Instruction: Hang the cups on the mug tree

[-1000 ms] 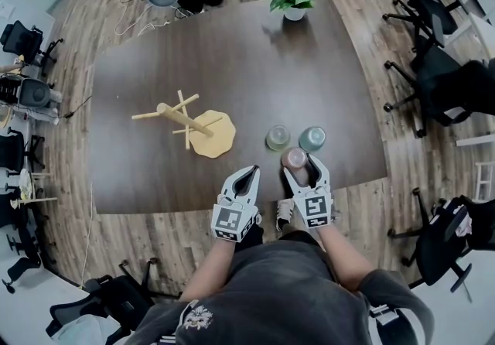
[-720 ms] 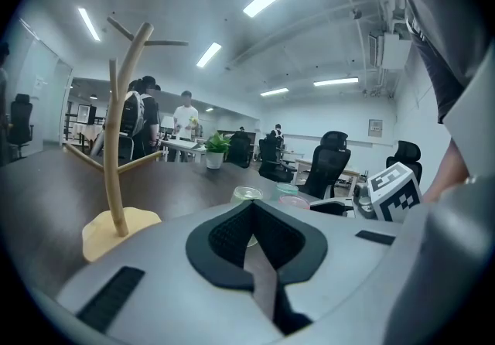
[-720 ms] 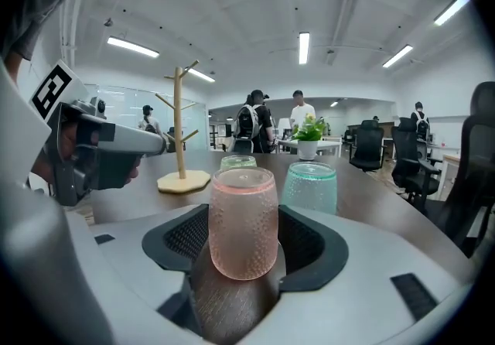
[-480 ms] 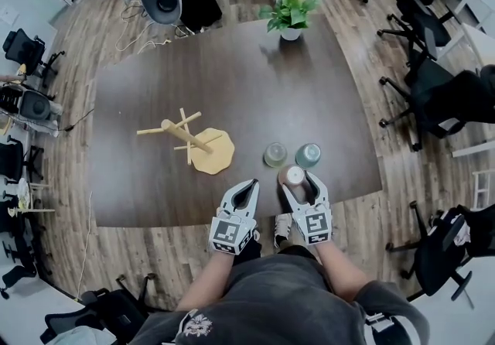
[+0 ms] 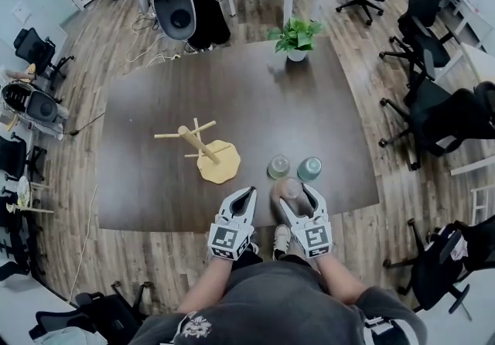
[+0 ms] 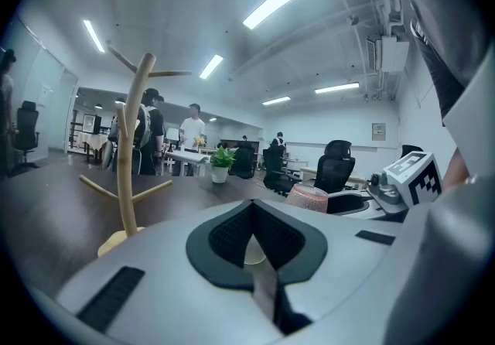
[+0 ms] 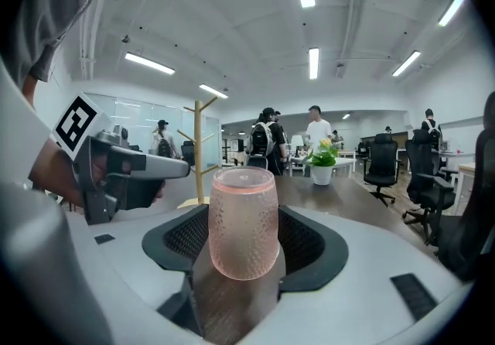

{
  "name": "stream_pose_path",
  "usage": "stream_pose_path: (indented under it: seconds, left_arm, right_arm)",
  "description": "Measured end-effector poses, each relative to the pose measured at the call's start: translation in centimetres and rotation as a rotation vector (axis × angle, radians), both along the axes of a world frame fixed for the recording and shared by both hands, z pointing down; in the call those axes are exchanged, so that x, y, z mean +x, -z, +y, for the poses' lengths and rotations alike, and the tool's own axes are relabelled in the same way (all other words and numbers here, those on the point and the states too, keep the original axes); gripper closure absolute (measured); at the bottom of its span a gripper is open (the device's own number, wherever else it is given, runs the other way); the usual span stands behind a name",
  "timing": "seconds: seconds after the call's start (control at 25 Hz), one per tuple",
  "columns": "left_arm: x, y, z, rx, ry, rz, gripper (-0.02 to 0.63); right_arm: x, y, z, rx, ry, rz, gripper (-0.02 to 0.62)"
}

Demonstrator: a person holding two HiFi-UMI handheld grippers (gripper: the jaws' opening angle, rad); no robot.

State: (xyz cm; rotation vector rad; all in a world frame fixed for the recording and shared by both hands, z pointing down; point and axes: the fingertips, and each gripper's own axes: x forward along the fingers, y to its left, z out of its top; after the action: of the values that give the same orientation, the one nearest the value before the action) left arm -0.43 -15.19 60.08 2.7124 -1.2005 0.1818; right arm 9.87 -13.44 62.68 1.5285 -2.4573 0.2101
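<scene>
The right gripper is clamped on the pink cup, which is at the table's near edge. It's upright, long axis vertical, mouth to the ceiling. The left gripper, jaws together and empty, hovers at its nine o'clock. My worry is that the green cup and teal cup sit just beyond at twelve and one o'clock, so a forward swing could clip them. The mug tree, at ten o'clock, looks light enough to topple if nudged.

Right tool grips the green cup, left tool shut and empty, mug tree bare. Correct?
Not green: the right gripper view shows the right tool gripping the pink cup. The green cup stands free on the table. Left tool shut and empty, mug tree bare.
</scene>
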Motion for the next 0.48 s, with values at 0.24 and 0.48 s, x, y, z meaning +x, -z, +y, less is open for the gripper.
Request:
stream_pose_path:
  seconds: [0.24, 0.48]
  left_arm:
    - [-1.3, 1.8, -0.9, 0.047, 0.018, -0.005, 0.6]
    - [-2.8, 3.7, -1.7, 0.094, 0.031, 0.0, 0.6]
  right_arm:
    - [-1.4, 3.8, -0.9, 0.078, 0.017, -0.017, 0.296]
    - [-3.4, 6.8, -1.9, 0.135, 0.049, -0.028, 0.296]
